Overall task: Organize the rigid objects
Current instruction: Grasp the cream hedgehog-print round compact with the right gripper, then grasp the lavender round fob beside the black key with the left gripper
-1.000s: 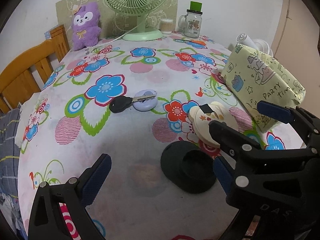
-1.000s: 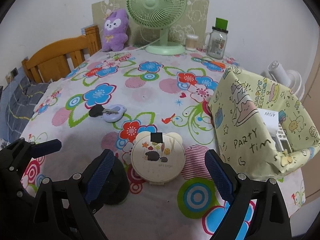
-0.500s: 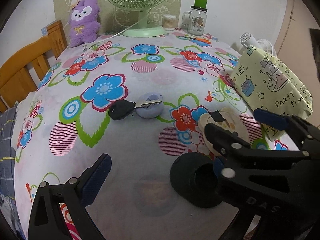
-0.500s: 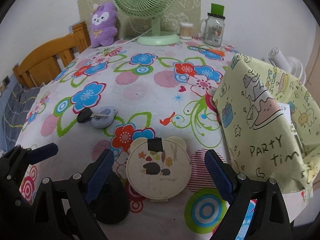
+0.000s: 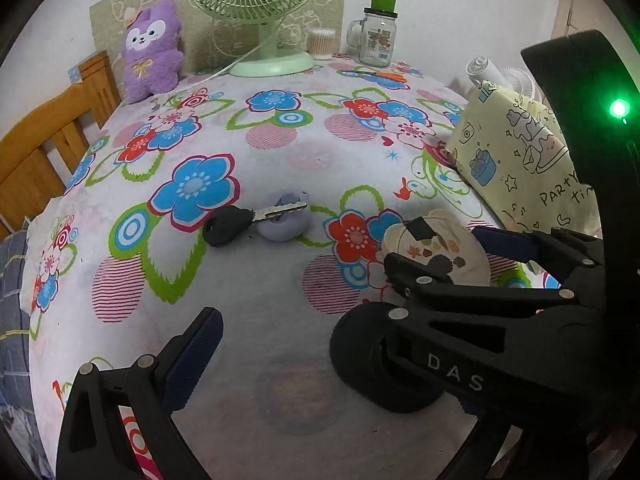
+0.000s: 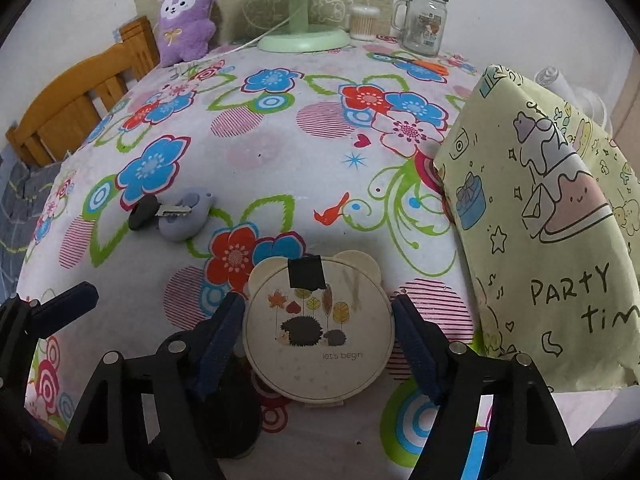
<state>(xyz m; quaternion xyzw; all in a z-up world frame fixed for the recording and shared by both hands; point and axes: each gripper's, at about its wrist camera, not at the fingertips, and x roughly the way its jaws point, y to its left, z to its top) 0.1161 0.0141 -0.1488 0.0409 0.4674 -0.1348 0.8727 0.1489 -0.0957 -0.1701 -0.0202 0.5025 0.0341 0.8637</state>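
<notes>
A round cream box with a hedgehog picture (image 6: 318, 328) lies flat on the flowered tablecloth. My right gripper (image 6: 318, 340) is low over it with one blue pad on each side, touching or nearly touching its rim. The box also shows in the left wrist view (image 5: 436, 252), partly behind the right gripper (image 5: 448, 256). A black round object (image 5: 372, 364) sits just left of the box. A black-headed key (image 5: 244, 220) rests on a lilac holder (image 5: 282, 222). My left gripper (image 5: 320, 344) is open and empty above the near table; only its left finger (image 5: 192, 360) shows.
A yellow "party time" paper bag (image 6: 552, 216) stands right of the box. At the back are a green fan (image 5: 272, 12), a purple plush (image 5: 150, 52), a glass mug jar (image 5: 378, 32), cotton swabs and orange scissors (image 6: 424, 64). A wooden chair (image 5: 40, 148) stands at left.
My right gripper moved forward and down and narrowed its jaws around the hedgehog box. The left gripper shifted slightly forward; the table objects stayed put.
</notes>
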